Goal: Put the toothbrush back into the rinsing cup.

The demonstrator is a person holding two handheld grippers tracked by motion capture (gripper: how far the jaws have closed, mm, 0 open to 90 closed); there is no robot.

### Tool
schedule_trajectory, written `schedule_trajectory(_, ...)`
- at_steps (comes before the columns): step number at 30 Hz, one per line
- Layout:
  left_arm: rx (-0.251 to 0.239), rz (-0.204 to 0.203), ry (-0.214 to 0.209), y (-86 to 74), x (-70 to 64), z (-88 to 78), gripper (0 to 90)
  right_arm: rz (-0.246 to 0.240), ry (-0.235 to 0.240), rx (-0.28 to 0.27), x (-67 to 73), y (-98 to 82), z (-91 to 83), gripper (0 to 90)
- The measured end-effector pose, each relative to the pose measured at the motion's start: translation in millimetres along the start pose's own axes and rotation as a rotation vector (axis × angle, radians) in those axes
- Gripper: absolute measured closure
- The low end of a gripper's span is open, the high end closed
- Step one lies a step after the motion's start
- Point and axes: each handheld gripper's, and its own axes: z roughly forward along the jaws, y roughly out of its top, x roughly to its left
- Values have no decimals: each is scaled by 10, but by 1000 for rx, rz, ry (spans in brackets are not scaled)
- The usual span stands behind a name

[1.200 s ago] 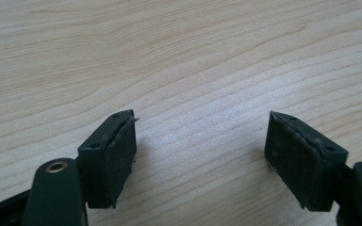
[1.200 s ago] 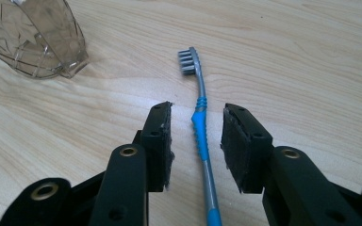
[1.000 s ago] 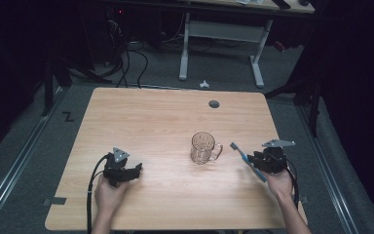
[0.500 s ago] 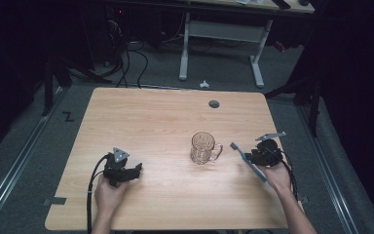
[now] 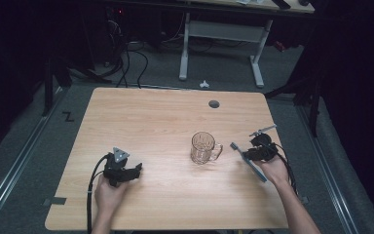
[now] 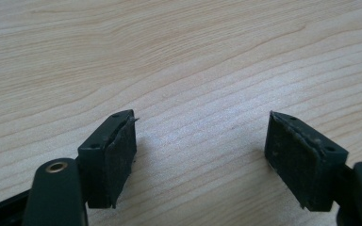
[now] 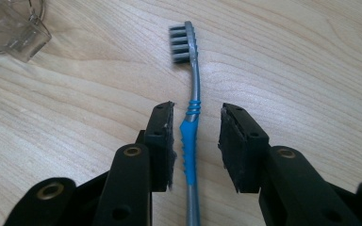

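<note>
right hand-held gripper (image 7: 197,141) now tipped over toward desk (image 5: 156,117), jaws narrowly apart, straddling toothbrush (image 7: 191,122) lying flat right of glass mug (image 5: 203,147). left hand-held gripper (image 6: 200,155) unmoved, jaws wide, empty.

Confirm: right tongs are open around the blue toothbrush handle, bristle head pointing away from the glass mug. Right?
One thing is off: the bristle head points toward the glass mug, not away from it. In the high view the toothbrush lies with its head nearest the mug's handle. The right gripper view agrees: the right tongs are open around the blue handle, with glass at the top left.
</note>
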Motion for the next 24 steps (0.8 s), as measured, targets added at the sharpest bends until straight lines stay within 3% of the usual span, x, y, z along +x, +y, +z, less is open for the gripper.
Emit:
schedule_trajectory(10, 0, -3, -2, 0, 2, -1, 261, -20, -4, 60, 18, 125, 40, 666)
schedule_trajectory(13, -1, -4, -3, -1, 4, -1, 260, -36, -10, 110, 60, 175, 93, 675)
schedule_trajectory(24, -1, -4, -3, -1, 3, -1, 260, -39, -8, 181, 57, 218, 184, 703)
